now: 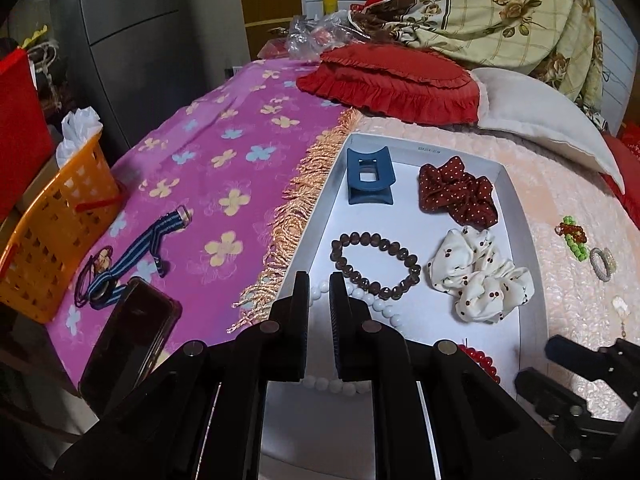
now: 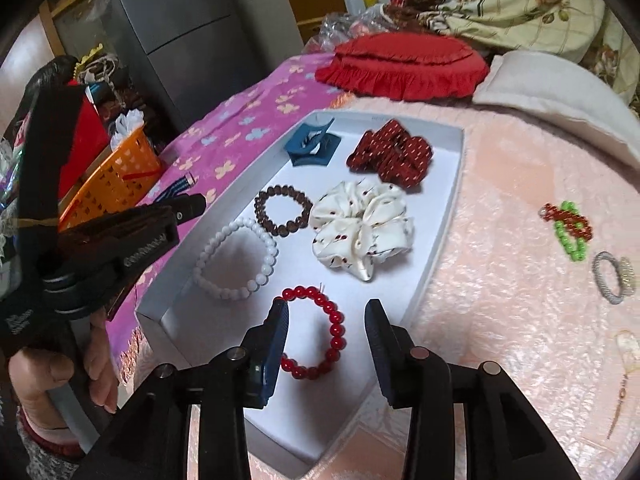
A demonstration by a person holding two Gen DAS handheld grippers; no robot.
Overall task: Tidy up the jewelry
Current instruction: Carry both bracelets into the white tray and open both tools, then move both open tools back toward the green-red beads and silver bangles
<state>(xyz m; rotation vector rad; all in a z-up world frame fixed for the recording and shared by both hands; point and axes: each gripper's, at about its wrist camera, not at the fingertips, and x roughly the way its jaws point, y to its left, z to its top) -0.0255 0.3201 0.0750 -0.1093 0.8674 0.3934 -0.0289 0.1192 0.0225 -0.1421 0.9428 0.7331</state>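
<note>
A shallow white tray (image 2: 448, 200) is set on a bed, on a pink plush blanket (image 2: 500, 288). Six pieces are laid in it: blue hair claw (image 2: 312, 146) and dark red dotted scrunchie (image 2: 394, 156) at the far end, brown bead bracelet (image 2: 283, 210) and white cherry-print scrunchie (image 2: 362, 230) in the middle, white bead bracelet (image 2: 236, 258) and red bead bracelet (image 2: 316, 332) nearest.

Right gripper (image 2: 327, 340): jaws released, spread wide, one on each side of the red bead bracelet; contact cannot be told. Nothing is grasped.

Left gripper (image 1: 319, 320): jaws drawn nearly together with a narrow gap, held over the tray's near left part above the white bead bracelet (image 1: 372, 308); nothing is seen between them.

Outside the tray, on the blanket to the right: a red-and-green beaded piece (image 2: 568, 228), a silver coil ring (image 2: 608, 278), and a pale pendant on a chain, blurred. On the purple flowered cloth (image 1: 208, 152) to the left: a striped strap (image 1: 132, 256) and a dark phone (image 1: 128, 336), with an orange basket (image 1: 56, 232) beside them.
</note>
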